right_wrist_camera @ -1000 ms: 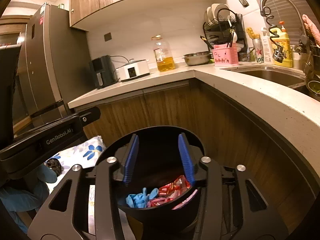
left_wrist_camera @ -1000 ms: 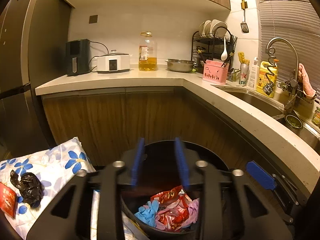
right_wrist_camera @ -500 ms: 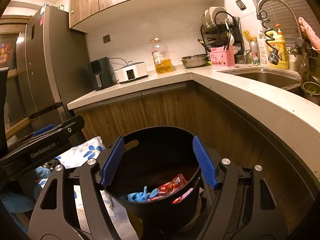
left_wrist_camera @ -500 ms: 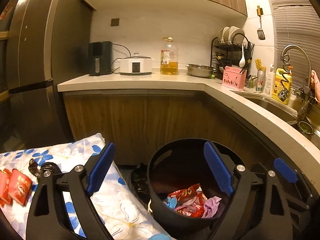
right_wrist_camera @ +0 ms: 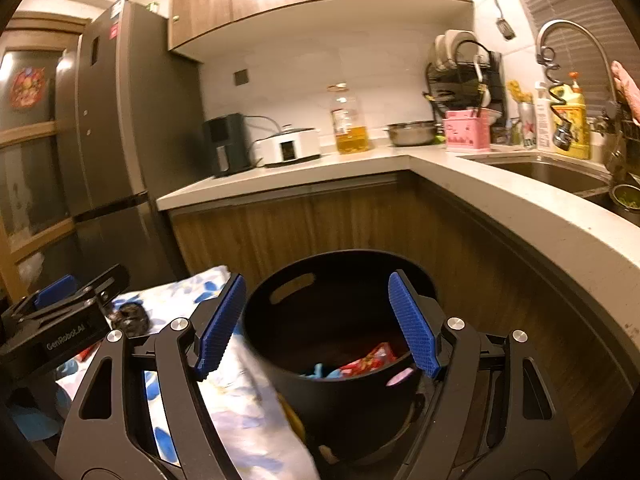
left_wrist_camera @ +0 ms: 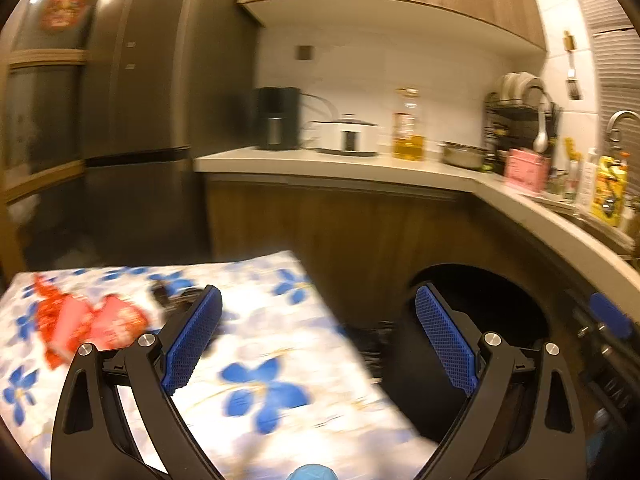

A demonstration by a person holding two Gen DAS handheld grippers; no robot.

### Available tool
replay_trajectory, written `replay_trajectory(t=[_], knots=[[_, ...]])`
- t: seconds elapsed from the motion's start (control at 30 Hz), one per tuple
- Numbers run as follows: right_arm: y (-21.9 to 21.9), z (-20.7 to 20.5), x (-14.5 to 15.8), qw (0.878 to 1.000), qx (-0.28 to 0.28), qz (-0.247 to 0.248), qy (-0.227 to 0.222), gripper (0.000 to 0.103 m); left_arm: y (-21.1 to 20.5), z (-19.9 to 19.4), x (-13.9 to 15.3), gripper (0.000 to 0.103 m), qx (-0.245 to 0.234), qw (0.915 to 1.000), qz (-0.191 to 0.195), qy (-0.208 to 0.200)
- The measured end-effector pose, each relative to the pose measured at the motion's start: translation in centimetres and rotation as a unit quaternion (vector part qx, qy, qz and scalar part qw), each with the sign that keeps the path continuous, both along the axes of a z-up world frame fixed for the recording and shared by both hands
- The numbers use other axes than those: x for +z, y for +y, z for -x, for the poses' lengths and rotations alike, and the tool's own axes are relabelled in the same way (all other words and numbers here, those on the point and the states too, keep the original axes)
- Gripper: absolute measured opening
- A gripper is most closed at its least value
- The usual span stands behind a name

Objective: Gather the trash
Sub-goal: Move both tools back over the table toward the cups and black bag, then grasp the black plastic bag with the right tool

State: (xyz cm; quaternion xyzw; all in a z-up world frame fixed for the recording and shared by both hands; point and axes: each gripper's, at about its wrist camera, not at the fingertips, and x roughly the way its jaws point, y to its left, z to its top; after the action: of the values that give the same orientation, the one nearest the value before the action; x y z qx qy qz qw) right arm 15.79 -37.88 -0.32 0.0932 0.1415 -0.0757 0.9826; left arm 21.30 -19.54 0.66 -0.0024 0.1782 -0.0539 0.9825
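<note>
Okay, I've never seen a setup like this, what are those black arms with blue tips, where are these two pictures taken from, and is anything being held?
No robot here: a person holds a two-finger gripper in each hand, each carrying a fisheye camera looking along its blue-padded fingers. One picture is from the left gripper, over a flowered cloth with red wrappers and a crumpled black piece. The other is from the right gripper, facing a black bin that holds wrappers. Both grippers' jaws have just been opening; both are open and hold nothing.
</note>
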Motion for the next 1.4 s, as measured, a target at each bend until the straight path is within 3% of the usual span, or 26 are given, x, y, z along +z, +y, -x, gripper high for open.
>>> replay_trajectory(t=[0.3, 0.6, 0.9, 1.4], knots=[[6.5, -1.1, -0.6, 0.998, 0.056, 0.005, 0.009, 0.073, 8.7, 1.5, -1.9, 0.093, 0.097, 0.9952, 0.002, 0.013], [13.8, -3.2, -1.4, 0.993, 0.118, 0.009, 0.020, 0.073, 15.7, 2.5, -3.4, 0.093, 0.151, 0.9883, 0.000, 0.020], [18.9, -6.3, -2.8, 0.988, 0.151, 0.013, 0.034, 0.073, 19.6, 3.1, -4.1, 0.093, 0.175, 0.9845, 0.006, 0.017], [23.7, -13.7, -6.2, 0.983, 0.165, 0.018, 0.079, 0.073, 21.2, 0.5, -4.8, 0.094, 0.167, 0.9858, 0.000, 0.016]])
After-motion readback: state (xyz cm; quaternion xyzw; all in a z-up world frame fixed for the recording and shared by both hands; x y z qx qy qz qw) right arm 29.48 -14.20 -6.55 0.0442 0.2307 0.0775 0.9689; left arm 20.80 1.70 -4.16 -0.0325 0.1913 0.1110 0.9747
